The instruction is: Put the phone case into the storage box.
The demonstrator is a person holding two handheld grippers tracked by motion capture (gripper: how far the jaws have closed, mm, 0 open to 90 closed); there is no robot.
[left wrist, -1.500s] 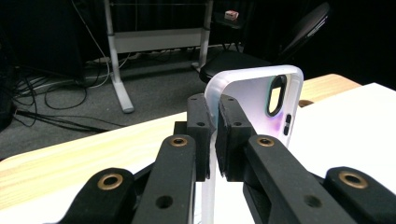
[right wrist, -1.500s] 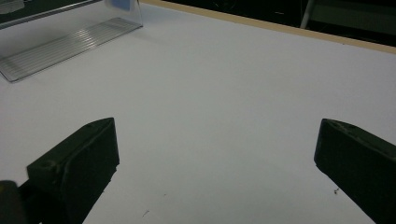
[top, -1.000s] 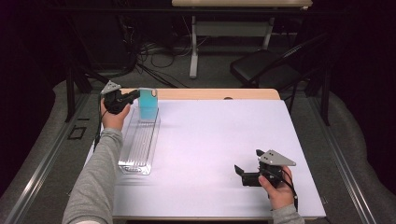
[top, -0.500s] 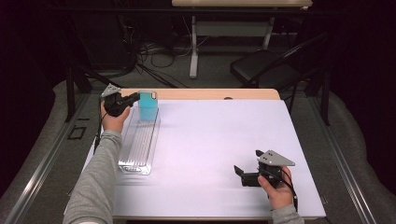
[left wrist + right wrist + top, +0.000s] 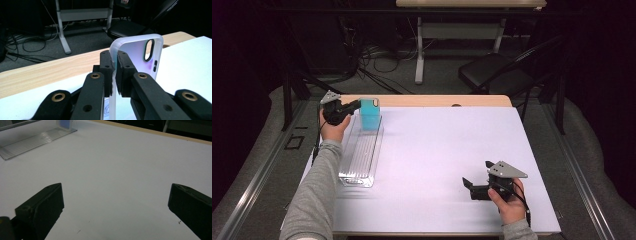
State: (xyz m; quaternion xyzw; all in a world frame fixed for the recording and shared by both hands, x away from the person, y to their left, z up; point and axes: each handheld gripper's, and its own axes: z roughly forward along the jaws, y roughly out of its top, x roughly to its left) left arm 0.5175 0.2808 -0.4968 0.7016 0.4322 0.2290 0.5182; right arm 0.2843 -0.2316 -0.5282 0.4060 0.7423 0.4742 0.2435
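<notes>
Room is dark, walls not readable. White surface (image 5: 442, 150) with a bare wood strip (image 5: 437, 100) along its far edge. Grey carpet floor (image 5: 437, 75) beyond it, black cables (image 5: 367, 60) tangled there (more trailing off left in the left gripper view). White desk frame (image 5: 419, 50) with a pale top stands at the back; black folding chair (image 5: 494, 75) beside it, to its right. Metal rails (image 5: 257, 170) run along both sides of the surface. Light falls mainly on the surface.

High view overhead; gripper views close, low; share clear rack (image 5: 360, 152).
</notes>
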